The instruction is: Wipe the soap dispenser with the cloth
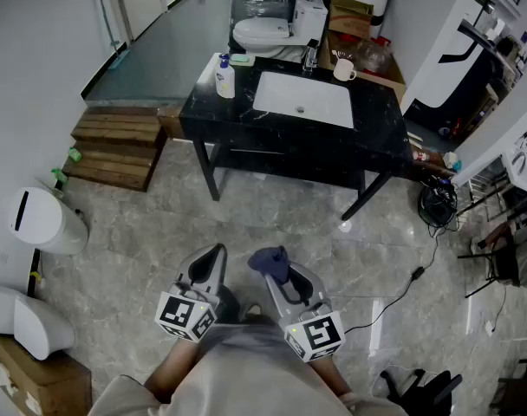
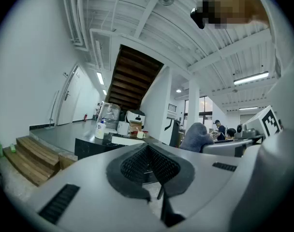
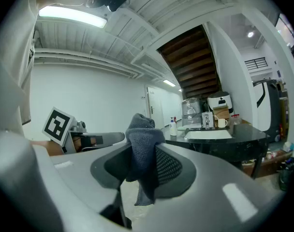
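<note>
The soap dispenser (image 1: 225, 78), a white bottle with a blue pump, stands at the left end of the black counter (image 1: 246, 124), far ahead of both grippers; it also shows small in the left gripper view (image 2: 100, 128) and the right gripper view (image 3: 173, 127). My right gripper (image 1: 274, 265) is shut on a dark blue-grey cloth (image 3: 141, 149), which bunches above the jaws and hangs below them. My left gripper (image 1: 213, 256) is shut with nothing in it. Both are held low in front of the person, pointing toward the counter.
A white sink basin (image 1: 303, 100) is set in the counter, with a tap (image 1: 311, 57) and a mug (image 1: 343, 69) behind it. Wooden steps (image 1: 116, 146) lie to the left, a white bin (image 1: 43, 222) nearer left. Cables (image 1: 419, 271) trail on the floor at right.
</note>
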